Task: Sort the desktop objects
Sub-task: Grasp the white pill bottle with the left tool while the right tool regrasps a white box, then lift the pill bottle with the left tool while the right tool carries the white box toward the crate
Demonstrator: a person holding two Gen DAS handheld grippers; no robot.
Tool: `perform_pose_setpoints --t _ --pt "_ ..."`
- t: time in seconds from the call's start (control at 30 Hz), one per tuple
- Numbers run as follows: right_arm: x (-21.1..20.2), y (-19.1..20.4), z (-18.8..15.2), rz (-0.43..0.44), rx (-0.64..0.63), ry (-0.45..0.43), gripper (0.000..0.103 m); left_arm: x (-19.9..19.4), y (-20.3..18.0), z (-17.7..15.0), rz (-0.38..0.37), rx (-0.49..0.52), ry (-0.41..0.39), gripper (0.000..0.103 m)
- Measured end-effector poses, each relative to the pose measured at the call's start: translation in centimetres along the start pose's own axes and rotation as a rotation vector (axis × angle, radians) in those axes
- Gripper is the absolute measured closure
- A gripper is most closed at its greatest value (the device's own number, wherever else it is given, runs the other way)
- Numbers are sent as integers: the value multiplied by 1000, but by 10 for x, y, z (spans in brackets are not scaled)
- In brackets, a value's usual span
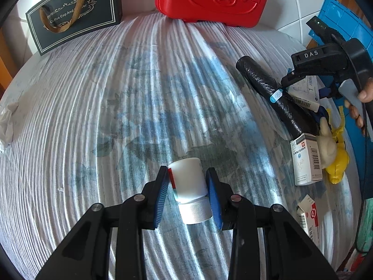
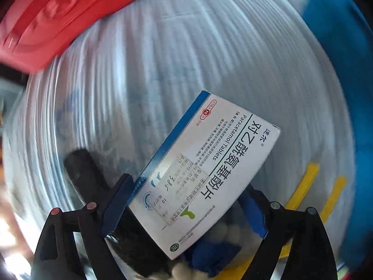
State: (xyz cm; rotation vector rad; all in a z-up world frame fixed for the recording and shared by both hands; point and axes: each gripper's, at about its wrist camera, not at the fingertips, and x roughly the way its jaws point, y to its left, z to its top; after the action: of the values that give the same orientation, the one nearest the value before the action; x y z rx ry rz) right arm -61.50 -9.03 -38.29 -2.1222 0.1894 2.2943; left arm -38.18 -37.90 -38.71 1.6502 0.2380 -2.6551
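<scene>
My left gripper [image 1: 188, 193] is shut on a white medicine bottle [image 1: 189, 186] with a ribbed cap, held on its side just above the striped cloth. My right gripper [image 2: 184, 210] is shut on a white and blue paracetamol tablet box [image 2: 205, 170], lifted and tilted above the cloth. The right gripper also shows in the left wrist view [image 1: 300, 79], at the right edge over a pile of items. That pile holds a black rolled umbrella [image 1: 272, 93], a white medicine box [image 1: 306, 161], a red and white box [image 1: 307, 217] and a yellow toy [image 1: 335, 161].
A red case [image 1: 212, 0] and a dark gift bag [image 1: 74, 16] stand at the back of the cloth [image 1: 116, 116]. A blue crate [image 1: 345, 21] sits at the far right. A crumpled white tissue [image 1: 8, 119] lies at the left edge.
</scene>
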Motion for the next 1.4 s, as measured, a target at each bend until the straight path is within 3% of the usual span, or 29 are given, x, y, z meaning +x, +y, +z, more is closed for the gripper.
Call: perform_pose_setpoints --t 0.13,0.23,0.37,0.4,0.5,0.53,0.7,1.03,1.2,1.4 --pt "8 8 11 -41 -205 84 12 0 0 0 4 4 3 70" --pt "10 12 18 -211 -309 78 7 0 2 0 0 2 2 70" --pt "7 13 18 -203 -315 51 7 0 1 -1 2 9 -5 70" --pt "5 12 17 -195 -314 28 12 0 1 -1 3 14 -6 70" --pt "-8 8 10 -86 -287 -17 84 -1 2 -4 -9 15 -15 72" --pt "-12 6 8 -105 -284 -37 86 -2 3 -5 -18 15 -17 72" --pt "-32 -5 -13 -6 -282 -104 86 -3 9 -6 -25 7 -19 73" --pt "-94 8 -74 -11 -385 -325 86 -28 15 -7 21 18 -60 75" --pt "-94 18 -72 -6 -411 -327 86 -40 6 -12 24 37 -79 75" --pt "-127 11 -105 -20 -456 -401 86 -58 -6 -15 11 63 -110 75"
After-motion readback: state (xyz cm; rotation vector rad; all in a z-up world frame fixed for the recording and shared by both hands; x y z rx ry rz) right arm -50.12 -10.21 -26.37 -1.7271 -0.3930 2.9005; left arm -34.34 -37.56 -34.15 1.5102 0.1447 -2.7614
